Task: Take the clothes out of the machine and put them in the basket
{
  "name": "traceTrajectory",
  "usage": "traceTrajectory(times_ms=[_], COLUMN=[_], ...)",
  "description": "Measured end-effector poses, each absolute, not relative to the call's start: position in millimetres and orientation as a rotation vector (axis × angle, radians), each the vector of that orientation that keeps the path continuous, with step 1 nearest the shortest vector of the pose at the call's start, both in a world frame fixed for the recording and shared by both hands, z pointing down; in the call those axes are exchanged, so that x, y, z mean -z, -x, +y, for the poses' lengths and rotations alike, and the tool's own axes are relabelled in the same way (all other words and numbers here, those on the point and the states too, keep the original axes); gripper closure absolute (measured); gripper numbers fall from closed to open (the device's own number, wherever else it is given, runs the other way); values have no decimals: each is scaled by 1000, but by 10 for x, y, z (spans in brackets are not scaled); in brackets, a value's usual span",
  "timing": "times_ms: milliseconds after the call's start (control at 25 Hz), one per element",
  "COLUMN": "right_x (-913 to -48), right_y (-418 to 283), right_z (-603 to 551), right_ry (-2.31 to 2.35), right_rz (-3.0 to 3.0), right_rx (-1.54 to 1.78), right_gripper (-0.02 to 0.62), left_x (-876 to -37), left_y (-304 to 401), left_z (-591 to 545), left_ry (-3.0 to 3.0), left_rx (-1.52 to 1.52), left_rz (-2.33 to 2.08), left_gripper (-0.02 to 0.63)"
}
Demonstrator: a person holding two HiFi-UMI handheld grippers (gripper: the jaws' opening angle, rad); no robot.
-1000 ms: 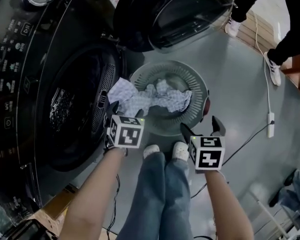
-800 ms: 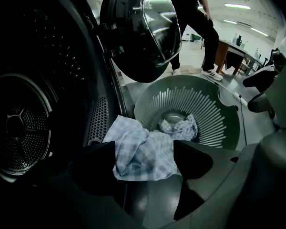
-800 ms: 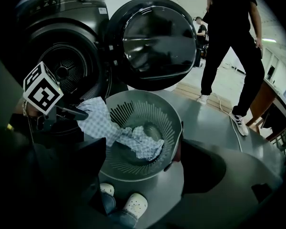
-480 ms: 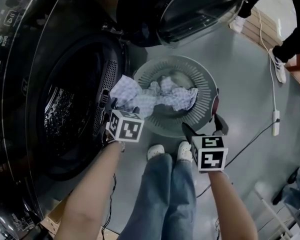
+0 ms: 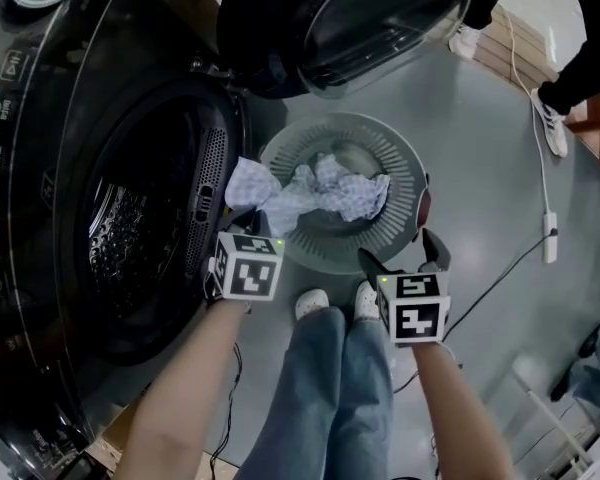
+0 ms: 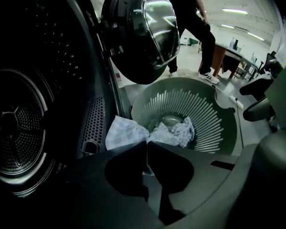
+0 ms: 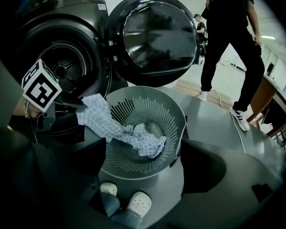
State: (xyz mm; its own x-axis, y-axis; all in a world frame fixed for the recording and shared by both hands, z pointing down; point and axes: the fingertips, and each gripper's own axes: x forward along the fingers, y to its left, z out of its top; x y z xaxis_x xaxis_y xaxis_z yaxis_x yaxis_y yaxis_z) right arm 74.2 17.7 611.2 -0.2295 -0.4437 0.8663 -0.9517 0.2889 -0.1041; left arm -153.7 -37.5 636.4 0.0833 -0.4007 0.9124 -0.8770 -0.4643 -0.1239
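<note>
Now the checked cloth (image 5: 325, 193) lies half in the round slatted basket (image 5: 405, 163), with 1 pale corner hanging over the rim toward the machine (image 5: 130, 238). It looks thin, light and limp, so pinching any fold should lift it. My left gripper (image 6: 147, 144) has just closed, I think on the cloth's near edge. My right gripper (image 5: 402, 253) is wide open and empty.
</note>
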Motion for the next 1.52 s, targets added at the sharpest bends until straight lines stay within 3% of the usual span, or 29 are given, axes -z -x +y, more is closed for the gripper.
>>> traceTrajectory(times_ms=[800, 960, 1000, 1040, 1080, 1520], right_x=[-5527, -5551, -5562, -5576, -5592, -5932], right_y=[-1180, -1214, -1212, -1206, -1197, -923], right_z=[51, 55, 62, 67, 68, 56], right_ry=[-1367, -1376, -1375, -1373, -1371, -1306], right_rz=[-1799, -1797, -1796, -1797, -1799, -1861], right_rx=[-847, -855, -860, -863, -864, -871], right_gripper=[106, 106, 106, 106, 106, 106], left_x=[-5436, -5521, -5573, -5618, -5655, -6009], left_y=[188, 107, 114, 117, 122, 654], left_z=[-424, -422, -415, -398, -380, -294], left_ry=[-2175, -2156, -2139, -2121, -2104, -2027], left_rx=[-871, -893, -918, -934, -945, -1056], left_rz=[-1014, -1002, -1012, -1011, -1003, -1154], left_gripper=[597, 595, 537, 367, 273, 244])
